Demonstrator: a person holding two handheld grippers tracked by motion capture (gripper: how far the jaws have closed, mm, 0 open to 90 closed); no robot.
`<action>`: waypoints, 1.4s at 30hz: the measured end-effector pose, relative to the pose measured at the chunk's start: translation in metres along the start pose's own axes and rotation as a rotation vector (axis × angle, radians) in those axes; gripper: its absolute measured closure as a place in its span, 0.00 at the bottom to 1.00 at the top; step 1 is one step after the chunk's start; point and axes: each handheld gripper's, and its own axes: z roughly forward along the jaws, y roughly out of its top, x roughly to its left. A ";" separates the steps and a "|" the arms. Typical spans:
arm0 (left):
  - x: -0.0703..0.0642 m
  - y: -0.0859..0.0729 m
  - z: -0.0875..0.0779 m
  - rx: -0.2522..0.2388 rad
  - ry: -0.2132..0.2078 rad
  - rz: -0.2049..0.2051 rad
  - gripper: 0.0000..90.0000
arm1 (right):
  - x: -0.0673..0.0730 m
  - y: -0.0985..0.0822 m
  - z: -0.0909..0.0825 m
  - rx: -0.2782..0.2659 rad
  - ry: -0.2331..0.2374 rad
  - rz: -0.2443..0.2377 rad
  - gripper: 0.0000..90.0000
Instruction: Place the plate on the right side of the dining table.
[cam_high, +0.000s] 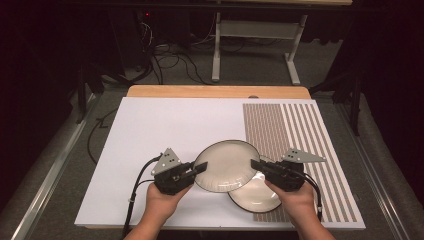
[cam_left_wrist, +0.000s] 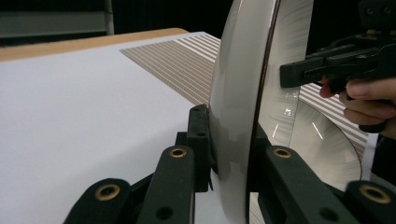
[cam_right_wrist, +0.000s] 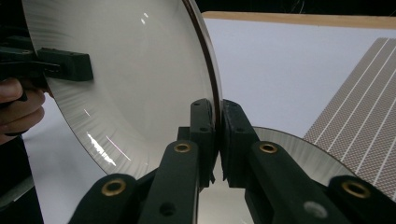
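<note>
A cream plate with a dark rim (cam_high: 226, 165) is held up, tilted, between both grippers above the white board. My left gripper (cam_high: 200, 168) is shut on the plate's left rim; in the left gripper view the plate (cam_left_wrist: 238, 93) stands edge-on between the pads (cam_left_wrist: 201, 135). My right gripper (cam_high: 256, 165) is shut on the opposite rim, and its pads (cam_right_wrist: 205, 126) pinch the plate (cam_right_wrist: 130, 84). A second, similar plate (cam_high: 255, 195) lies flat on the table below the right hand, partly covered by the held plate.
A brown striped mat (cam_high: 295, 145) covers the right part of the white board (cam_high: 150, 140). The wooden table edge (cam_high: 215, 91) runs along the back. Beyond it, cables and white table legs (cam_high: 216, 55) stand on the floor.
</note>
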 end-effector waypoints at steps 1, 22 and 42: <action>-0.001 0.001 0.000 0.000 0.001 0.001 0.88 | 0.001 0.001 -0.001 -0.001 -0.005 -0.004 0.96; -0.011 0.044 0.052 0.042 -0.041 0.042 0.88 | -0.032 0.027 -0.042 -0.033 -0.092 -0.046 0.97; -0.032 0.083 0.132 0.070 -0.099 0.109 0.87 | -0.082 0.025 -0.090 -0.113 -0.216 0.004 0.96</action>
